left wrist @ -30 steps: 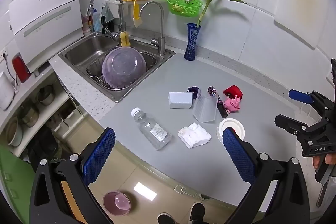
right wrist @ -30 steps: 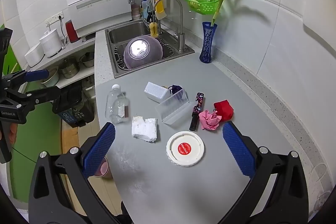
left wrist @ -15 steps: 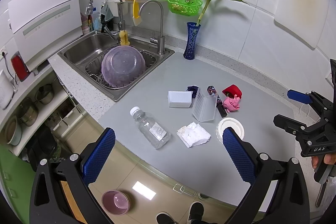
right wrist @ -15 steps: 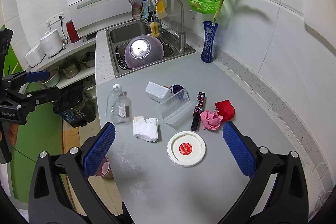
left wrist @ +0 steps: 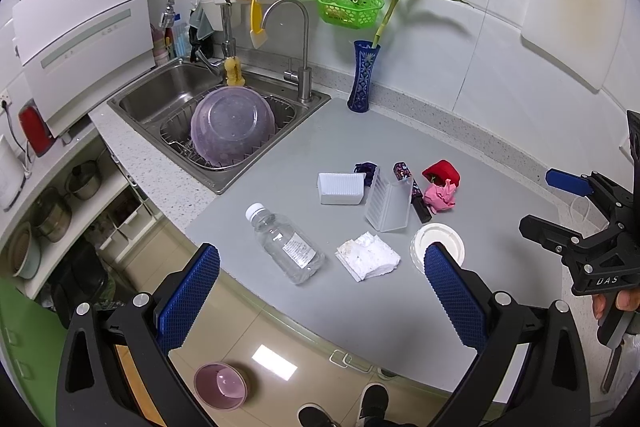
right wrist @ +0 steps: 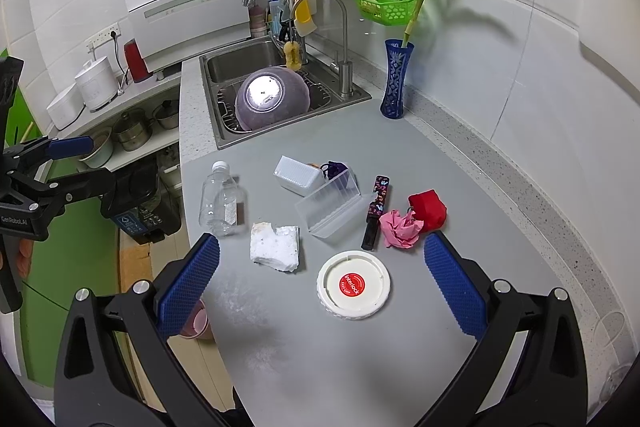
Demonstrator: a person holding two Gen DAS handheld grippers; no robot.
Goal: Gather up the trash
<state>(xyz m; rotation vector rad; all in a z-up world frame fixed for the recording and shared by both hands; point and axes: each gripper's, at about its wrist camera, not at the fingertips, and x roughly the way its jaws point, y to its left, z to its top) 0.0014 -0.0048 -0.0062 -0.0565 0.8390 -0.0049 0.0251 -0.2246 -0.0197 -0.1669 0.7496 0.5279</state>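
Trash lies spread on the grey counter [right wrist: 332, 347]: a clear plastic bottle [left wrist: 286, 244] [right wrist: 220, 201], a crumpled white tissue [left wrist: 368, 255] [right wrist: 276, 246], a round white lid [left wrist: 439, 245] with a red sticker [right wrist: 354, 284], a clear plastic box [right wrist: 330, 205], a small white box [left wrist: 341, 188], a pink paper wad [right wrist: 400, 229] and a red wad [right wrist: 429, 209]. My left gripper [left wrist: 320, 303] hovers open above the counter's front edge, short of the bottle and tissue. My right gripper [right wrist: 320, 295] hangs open over the lid, holding nothing.
A sink [left wrist: 168, 95] with an upturned purple bowl [left wrist: 232, 127] sits at the back left. A blue vase [left wrist: 363, 83] with a plant stands by the wall. A dark trash bin [right wrist: 140, 211] and a pink cup [left wrist: 220, 385] stand on the floor beside the counter.
Both views have shifted only slightly; the left gripper has drifted a little. Both stay open and nothing on the counter has moved.
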